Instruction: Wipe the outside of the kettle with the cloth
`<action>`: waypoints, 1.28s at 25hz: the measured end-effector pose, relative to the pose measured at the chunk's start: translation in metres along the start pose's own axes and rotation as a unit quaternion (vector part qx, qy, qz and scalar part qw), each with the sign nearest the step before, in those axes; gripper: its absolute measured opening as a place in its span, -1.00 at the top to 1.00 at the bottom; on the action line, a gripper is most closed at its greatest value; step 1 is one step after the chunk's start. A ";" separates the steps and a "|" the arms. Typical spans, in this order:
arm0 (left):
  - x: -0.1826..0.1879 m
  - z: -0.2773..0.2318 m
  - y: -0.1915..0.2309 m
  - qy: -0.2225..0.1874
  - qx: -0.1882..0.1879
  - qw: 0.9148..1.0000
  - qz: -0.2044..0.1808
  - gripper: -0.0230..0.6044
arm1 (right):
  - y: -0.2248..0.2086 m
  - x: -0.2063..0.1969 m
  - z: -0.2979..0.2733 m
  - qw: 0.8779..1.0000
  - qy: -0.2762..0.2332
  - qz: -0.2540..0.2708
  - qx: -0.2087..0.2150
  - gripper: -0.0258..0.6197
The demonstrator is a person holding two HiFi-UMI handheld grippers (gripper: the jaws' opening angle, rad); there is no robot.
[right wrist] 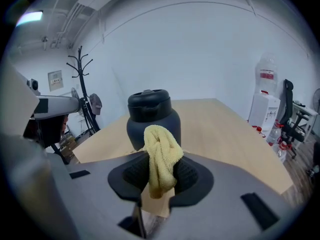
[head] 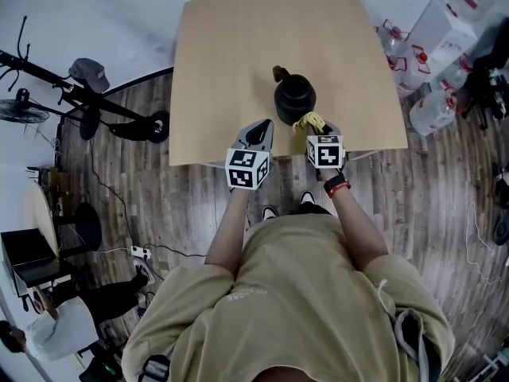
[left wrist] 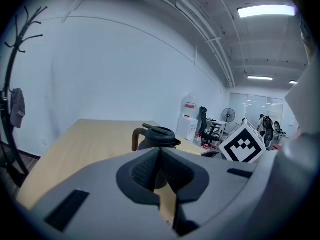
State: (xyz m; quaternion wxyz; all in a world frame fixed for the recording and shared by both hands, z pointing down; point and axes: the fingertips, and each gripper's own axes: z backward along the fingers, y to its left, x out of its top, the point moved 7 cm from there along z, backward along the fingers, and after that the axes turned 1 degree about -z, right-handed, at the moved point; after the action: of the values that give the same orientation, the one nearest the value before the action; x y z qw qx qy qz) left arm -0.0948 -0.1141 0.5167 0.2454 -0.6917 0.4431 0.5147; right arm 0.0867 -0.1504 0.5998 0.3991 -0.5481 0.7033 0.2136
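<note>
Pinching the cloth, the right hand-held gripper points at the kettle; left hand-held gripper closed.

Table: light wood top, rectangular, rounded corners. Stands on dark wood-plank floor. Far edge near white wall.

Directly on tabletop: one kettle. Black, rounded body, black lid on, brown handle. Upright, base flat on wood. Head view: sits right of table centre, closer to near edge than far edge, well in from right edge. Handle points toward far side, slightly left. Left gripper view: handle at left of body, spout lip at right.
</note>
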 end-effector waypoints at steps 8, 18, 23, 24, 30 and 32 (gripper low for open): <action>0.004 -0.023 -0.017 0.004 0.005 1.000 -0.001 0.85 | -0.058 0.021 -0.009 1.000 -0.012 -0.011 -0.001 0.58; 0.005 -0.037 -0.007 0.016 0.037 0.999 0.007 0.85 | -0.097 0.065 -0.048 0.998 -0.019 -0.013 0.050 0.59; 0.004 -0.045 -0.001 0.026 0.053 0.998 0.012 0.85 | -0.105 0.098 -0.077 0.996 -0.003 0.000 0.091 0.59; 0.003 -0.046 0.000 0.030 0.056 0.998 0.012 0.85 | -0.107 0.104 -0.082 0.995 0.003 0.001 0.101 0.59; -0.005 -0.043 0.005 0.040 0.075 0.996 0.021 0.85 | -0.102 0.130 -0.109 0.987 0.015 0.007 0.162 0.59; -0.005 -0.039 0.009 0.040 0.081 0.996 0.022 0.85 | -0.095 0.134 -0.117 0.982 0.018 -0.010 0.186 0.59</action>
State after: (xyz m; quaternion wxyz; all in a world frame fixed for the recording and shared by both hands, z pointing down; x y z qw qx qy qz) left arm -0.0837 -0.1471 0.5362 0.2707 -0.6799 0.5080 0.4543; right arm 0.1268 -0.3464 0.5747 0.4836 -0.4752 0.7322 0.0657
